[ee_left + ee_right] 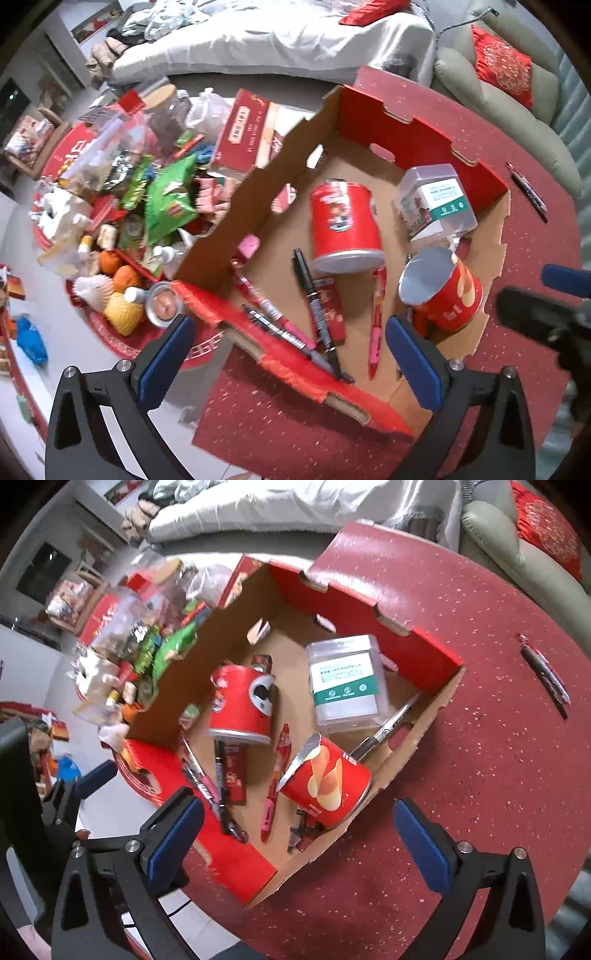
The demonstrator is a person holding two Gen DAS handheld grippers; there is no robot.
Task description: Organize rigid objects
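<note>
- Left gripper (291, 354): blue pads spread wide, nothing between them, above the near wall of the box.
- Right gripper (299, 834): blue pads likewise apart, empty, over the box's near corner.
- Cardboard box (421, 653): red outside, brown inside, open-topped, on the red speckled table (480, 775).
- Crisp can (325, 779): red, on its side in the near corner of the box.
- Second red can (240, 705): tilted, mid-floor of the box.
- Clear plastic jar (347, 683): green-and-white label, by the far wall.
- Black marker (316, 306) and pink pen (376, 332): flat on the box floor.
- Pens (546, 675): on the table, outside the box.
- Snack packets (162, 199): heaped beyond the box's left wall.
</note>
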